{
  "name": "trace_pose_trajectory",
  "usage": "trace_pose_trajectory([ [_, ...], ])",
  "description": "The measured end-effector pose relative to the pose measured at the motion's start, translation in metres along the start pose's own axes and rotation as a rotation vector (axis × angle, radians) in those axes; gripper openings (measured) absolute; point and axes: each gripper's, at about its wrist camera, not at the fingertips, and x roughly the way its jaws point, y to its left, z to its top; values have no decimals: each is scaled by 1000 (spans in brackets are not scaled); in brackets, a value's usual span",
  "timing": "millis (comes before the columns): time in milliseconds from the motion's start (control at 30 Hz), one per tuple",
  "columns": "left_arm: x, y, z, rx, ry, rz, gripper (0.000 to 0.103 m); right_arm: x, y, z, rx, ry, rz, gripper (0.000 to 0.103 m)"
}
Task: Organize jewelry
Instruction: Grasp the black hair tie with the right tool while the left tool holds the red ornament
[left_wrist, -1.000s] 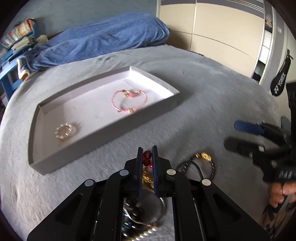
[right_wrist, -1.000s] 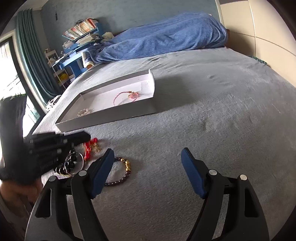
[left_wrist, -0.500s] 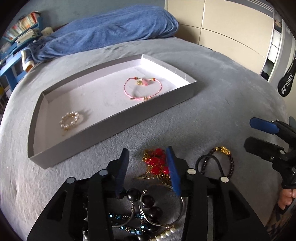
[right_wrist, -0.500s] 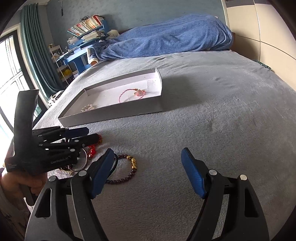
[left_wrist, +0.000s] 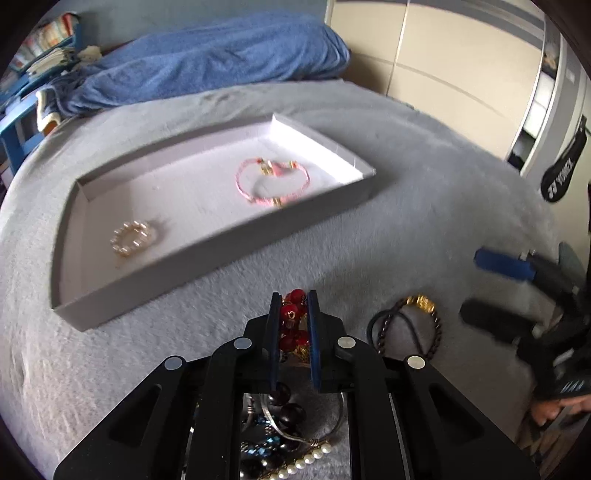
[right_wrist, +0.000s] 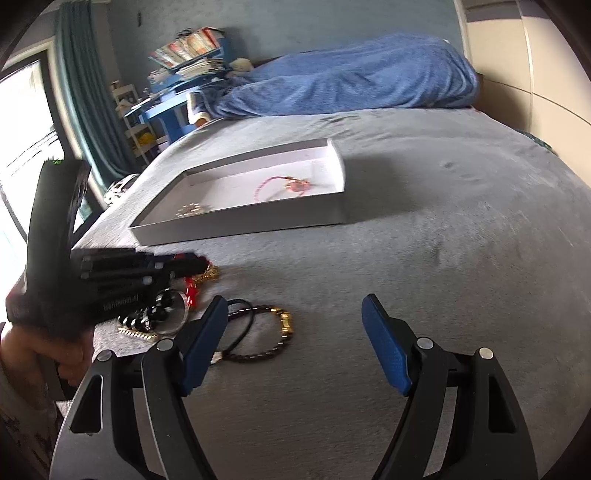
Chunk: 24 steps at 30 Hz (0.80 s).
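Left gripper (left_wrist: 291, 306) snaps back shut on the red bead piece (left_wrist: 292, 321) after springing open half a second ago! Ahead of its fingertips, the grey tray (left_wrist: 207, 254) holds a pink bracelet (left_wrist: 272, 181) and pearl ring (left_wrist: 130, 239). The beads run lengthwise between the pads. Right gripper (right_wrist: 295, 339) hangs wide, empty.

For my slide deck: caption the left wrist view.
Left gripper shut on a red bead and gold chain bracelet, grey cardboard tray beyond on the grey bedspread.
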Motion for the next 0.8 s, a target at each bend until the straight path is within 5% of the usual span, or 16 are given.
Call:
trace_pose_trajectory([
  [367,-53,25,5,-95,-126,-9,13,11,33,-6,-101,47,115,63],
  [533,-69,31,-2,-107,-148,-13,13,28,27,-6,-50,111,124,38],
  [700,-76,35,-5,-110,-158,-12,13,41,23,-7,-18,154,116,33],
  [800,-75,35,-6,-103,-155,-10,13,46,23,-7,-13,165,105,13],
])
